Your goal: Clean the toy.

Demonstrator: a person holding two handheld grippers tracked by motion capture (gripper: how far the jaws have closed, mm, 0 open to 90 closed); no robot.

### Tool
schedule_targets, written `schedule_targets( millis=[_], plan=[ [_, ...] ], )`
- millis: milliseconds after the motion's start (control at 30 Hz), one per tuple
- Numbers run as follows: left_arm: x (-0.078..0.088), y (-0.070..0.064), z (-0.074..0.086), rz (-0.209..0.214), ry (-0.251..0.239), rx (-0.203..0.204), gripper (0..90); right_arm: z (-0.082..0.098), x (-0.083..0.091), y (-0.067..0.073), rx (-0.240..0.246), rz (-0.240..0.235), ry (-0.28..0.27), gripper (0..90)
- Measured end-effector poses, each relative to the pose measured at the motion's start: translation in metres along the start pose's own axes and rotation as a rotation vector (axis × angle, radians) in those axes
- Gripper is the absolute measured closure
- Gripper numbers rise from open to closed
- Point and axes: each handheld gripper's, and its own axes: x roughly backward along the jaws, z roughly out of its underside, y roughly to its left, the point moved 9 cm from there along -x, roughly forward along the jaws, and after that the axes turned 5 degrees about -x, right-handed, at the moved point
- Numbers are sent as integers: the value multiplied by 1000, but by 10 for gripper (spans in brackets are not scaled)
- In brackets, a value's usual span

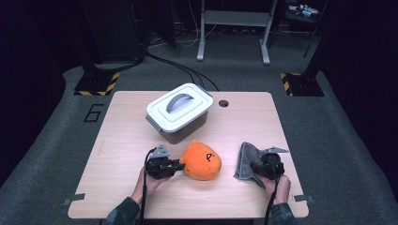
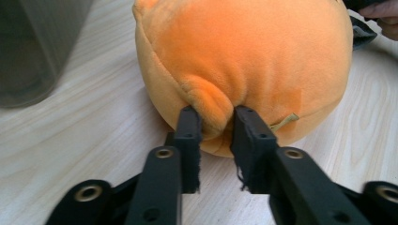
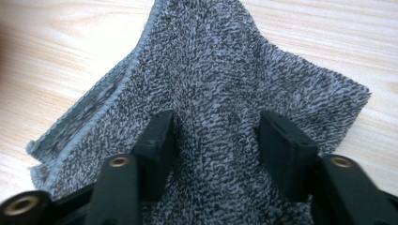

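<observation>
An orange plush toy (image 1: 202, 161) lies on the wooden table (image 1: 126, 140) near its front middle. From the left, my left gripper (image 1: 180, 165) reaches it level with the tabletop. In the left gripper view its jaws pinch a small nub low on the plush toy (image 2: 244, 51), so the left gripper (image 2: 217, 124) is shut on it. A grey towel (image 1: 245, 159) lies crumpled to the right of the toy. My right gripper (image 1: 257, 165) rests on its near edge. In the right gripper view the right gripper (image 3: 218, 136) stands open, with a raised fold of the towel (image 3: 211, 56) between the jaws.
A grey storage bin with a white handled lid (image 1: 179, 111) stands behind the toy, toward the table's far middle, and its wall (image 2: 33, 47) shows at the left of the left gripper view. A cable hole (image 1: 223, 103) sits beside it. The table's front corners carry metal brackets (image 1: 74, 199).
</observation>
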Motion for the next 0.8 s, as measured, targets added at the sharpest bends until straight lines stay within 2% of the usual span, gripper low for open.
schedule_targets(
  millis=[133, 167, 233, 400, 633, 800],
  plan=[
    [0, -4, 2, -18, -12, 19, 824, -1, -2, 1, 11, -10, -16, 712],
    [0, -3, 2, -22, -13, 16, 828, -2, -2, 2, -2, -15, -20, 744],
    [0, -4, 4, -28, -19, 39, 832, -4, -3, 2, 8, -22, -22, 779],
    [0, -5, 4, -47, -30, 67, 835, -14, 2, 7, 13, -59, -48, 800],
    [-3, -5, 0, -87, -64, 128, 839, -39, 25, 24, 33, -117, -113, 803],
    [-3, -6, -4, -99, -70, 131, 839, -57, 43, 38, 51, -171, -156, 802]
  ],
)
